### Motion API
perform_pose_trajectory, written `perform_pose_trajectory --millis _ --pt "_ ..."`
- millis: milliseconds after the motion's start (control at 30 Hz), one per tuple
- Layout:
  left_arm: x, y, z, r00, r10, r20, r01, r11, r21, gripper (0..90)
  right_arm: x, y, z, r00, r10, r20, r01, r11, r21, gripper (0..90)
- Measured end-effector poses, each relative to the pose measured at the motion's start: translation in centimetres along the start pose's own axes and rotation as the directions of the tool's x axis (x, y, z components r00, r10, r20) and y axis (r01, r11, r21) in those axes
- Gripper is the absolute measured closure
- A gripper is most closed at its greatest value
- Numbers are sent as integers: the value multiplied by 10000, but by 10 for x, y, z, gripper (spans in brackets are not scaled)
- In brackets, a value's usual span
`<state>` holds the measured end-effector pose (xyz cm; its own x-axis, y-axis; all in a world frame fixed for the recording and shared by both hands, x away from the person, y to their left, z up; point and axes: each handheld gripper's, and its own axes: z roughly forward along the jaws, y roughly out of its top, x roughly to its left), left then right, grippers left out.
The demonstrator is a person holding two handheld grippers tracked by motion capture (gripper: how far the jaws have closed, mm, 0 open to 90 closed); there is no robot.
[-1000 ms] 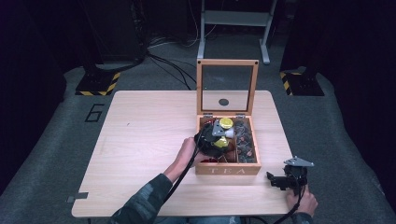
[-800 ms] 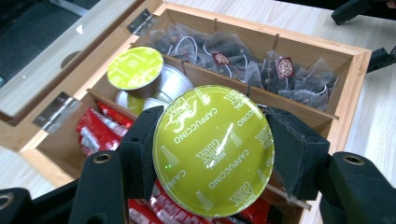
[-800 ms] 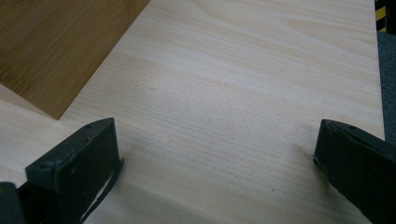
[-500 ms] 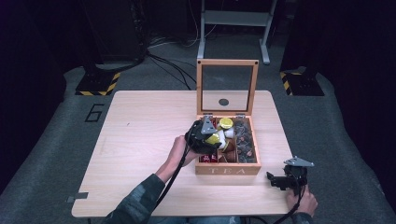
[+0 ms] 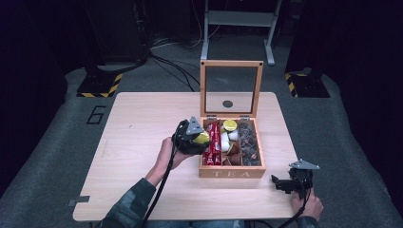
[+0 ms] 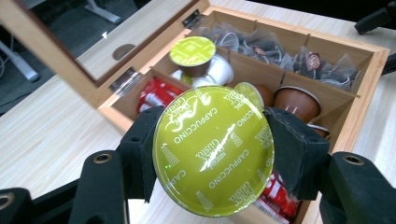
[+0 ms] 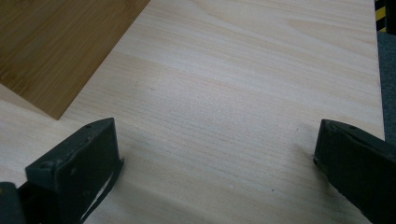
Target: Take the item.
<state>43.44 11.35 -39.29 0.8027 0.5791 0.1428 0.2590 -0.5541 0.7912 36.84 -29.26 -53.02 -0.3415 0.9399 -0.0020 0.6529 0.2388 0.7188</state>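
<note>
That green cappuccino capsule (image 6: 214, 151) is pinched by its rim between the left gripper (image 6: 212, 154) jaws, held up just beside the tea box (image 5: 231, 173), near its left side. Looks light, with a stiff rim but a thin foil lid that'd probably dent, so gripping the edge makes sense. Beyond the jaws sit more capsules and tea bags (image 6: 322, 65). Right gripper (image 7: 215, 158) hangs spread wide over bare table (image 7: 243, 93), nothing in it.

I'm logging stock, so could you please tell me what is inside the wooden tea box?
The tea box holds red packets, coffee capsules and tea bags. Lower layers are covered.
</note>
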Motion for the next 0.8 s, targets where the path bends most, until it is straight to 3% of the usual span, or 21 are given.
perform_pose_trajectory --millis 133,333,800 --pt "7 -7 -9 9998 -25 -193 26 10000 58 397 1 0 0 10000 79 1 -79 10000 -46 0" --pt "18 -17 -18 9978 -451 -487 449 9990 -55 397 1 0 0 10000 72 -1 -72 10000 -46 0" --pt "36 -32 -35 9912 -760 -1084 751 9971 -124 397 1 0 0 10000 89 1 -89 9999 -51 0"
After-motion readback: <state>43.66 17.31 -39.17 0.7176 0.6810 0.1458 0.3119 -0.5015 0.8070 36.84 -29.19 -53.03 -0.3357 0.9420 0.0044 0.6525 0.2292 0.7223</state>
